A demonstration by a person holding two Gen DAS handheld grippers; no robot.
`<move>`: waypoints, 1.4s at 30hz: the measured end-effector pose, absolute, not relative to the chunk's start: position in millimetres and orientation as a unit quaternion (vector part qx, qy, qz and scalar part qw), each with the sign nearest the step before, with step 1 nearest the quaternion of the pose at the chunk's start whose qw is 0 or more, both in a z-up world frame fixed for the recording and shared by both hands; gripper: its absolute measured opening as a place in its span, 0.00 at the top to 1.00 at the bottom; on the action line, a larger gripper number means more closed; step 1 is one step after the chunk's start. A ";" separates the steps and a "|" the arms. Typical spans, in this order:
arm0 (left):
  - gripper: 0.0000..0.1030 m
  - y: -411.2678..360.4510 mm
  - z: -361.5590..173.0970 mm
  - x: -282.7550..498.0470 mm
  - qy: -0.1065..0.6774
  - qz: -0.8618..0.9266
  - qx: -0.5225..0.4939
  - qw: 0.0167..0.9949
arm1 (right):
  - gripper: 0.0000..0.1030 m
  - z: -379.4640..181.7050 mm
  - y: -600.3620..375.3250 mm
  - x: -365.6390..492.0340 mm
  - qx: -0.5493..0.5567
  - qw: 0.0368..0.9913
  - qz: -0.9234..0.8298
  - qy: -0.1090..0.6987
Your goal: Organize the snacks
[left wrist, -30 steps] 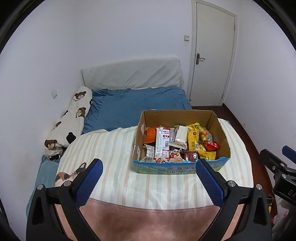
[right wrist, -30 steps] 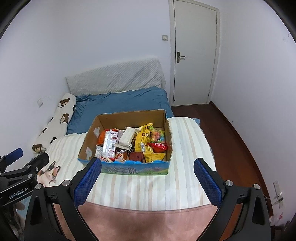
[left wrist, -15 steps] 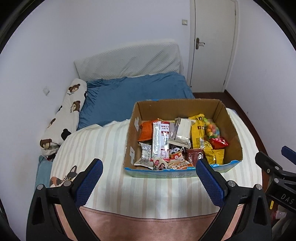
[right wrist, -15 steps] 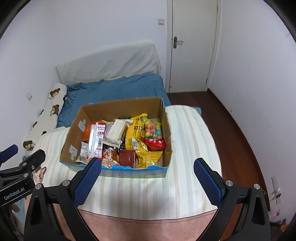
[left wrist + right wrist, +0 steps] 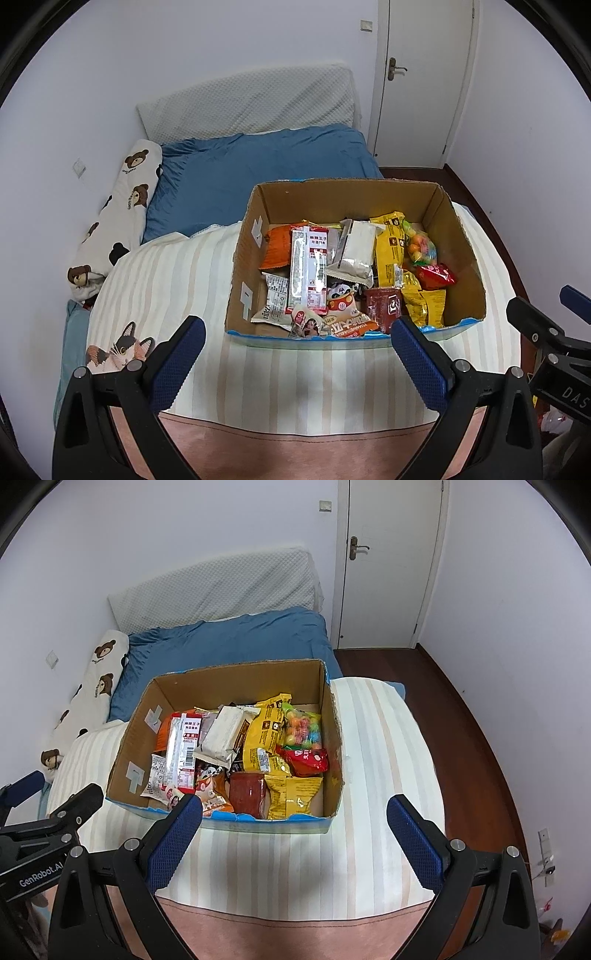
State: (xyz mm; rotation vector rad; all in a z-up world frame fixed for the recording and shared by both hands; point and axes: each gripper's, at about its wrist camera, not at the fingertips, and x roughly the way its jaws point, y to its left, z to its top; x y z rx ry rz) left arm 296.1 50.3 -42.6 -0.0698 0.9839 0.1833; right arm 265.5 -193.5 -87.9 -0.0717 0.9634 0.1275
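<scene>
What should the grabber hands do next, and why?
Probably lower the right gripper into the cardboard box toward the red packet. Both grippers are open and empty above the bed, and every snack sits jumbled in the box.

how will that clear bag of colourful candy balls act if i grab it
The candy bag looks like thin clear film around loose round balls, so it will probably sag and shift when pinched. The glossy film may be slippery. It lies on other packets, so lifting could nudge the red packet.
</scene>
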 end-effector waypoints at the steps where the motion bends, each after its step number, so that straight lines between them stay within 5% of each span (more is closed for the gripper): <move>1: 0.00 50.9 -42.2 296.9 0.471 0.088 -0.035 0.877 | 0.01 -88.2 -193.7 266.1 -0.033 0.883 0.061 0.463; 42: 0.00 50.4 -19.7 282.3 0.444 0.089 -0.039 0.891 | 0.01 -57.6 -198.1 238.7 -0.014 0.896 0.055 0.440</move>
